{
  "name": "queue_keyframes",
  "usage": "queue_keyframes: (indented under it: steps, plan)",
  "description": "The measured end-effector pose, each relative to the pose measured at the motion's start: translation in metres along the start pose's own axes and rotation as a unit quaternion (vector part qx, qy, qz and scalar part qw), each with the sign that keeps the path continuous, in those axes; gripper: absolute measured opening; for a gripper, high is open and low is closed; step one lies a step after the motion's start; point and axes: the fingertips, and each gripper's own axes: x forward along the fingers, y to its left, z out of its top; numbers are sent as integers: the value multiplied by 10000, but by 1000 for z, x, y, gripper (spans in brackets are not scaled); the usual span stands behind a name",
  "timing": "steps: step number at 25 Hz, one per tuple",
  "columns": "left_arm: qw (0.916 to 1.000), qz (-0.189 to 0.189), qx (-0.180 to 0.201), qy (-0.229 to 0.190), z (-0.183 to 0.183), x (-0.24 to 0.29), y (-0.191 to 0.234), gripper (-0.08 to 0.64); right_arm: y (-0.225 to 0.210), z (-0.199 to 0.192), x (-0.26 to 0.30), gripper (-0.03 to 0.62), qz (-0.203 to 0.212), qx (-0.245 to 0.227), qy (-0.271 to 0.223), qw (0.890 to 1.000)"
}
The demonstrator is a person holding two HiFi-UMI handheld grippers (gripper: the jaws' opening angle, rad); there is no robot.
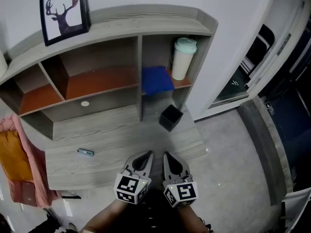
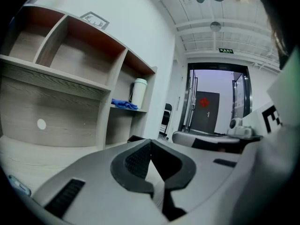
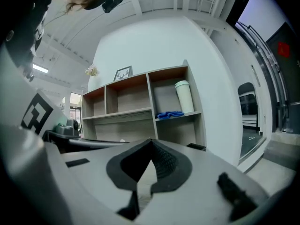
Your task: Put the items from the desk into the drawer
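Head view: left tool (image 1: 145, 155) and right tool (image 1: 168, 156) hang closed, empty, side by side over the grey wood-grain surface (image 1: 116, 130), seemingly poised before reaching the small pale-blue oblong (image 1: 85, 152).

grey wood-grain tabletop (image 1: 112, 130) — ahead of the right tool (image 1: 167, 155), a black box (image 1: 170, 117), blue cloth (image 1: 156, 79), cream cup (image 1: 183, 57) with mint lid.
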Motion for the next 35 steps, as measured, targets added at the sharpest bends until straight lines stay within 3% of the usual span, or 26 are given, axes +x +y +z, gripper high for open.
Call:
queue_keyframes:
  steps: [13, 22, 26, 32, 35]
  plan:
    - [9988, 425, -190, -138, -1, -16, 21, 9, 22, -7, 13, 11, 473, 21, 191, 9987]
    - [9958, 815, -344, -246, 1, -28, 38, 9, 38, -12, 24, 11, 1047, 47, 251, 9942]
    - [9923, 1112, -472, -288, -2, -38, 53, 9, 50, -13, 34, 11, 1291, 42, 344, 9910]
    - [9836, 1650, -600, -409, -3, -64, 84, 9, 84, -18, 53, 11, 1824, -415, 480, 9812]
    - [9769, 1964, -687, -480, -6, -82, 101, 9, 104, -17, 62, 11, 2048, -329, 530, 9768]
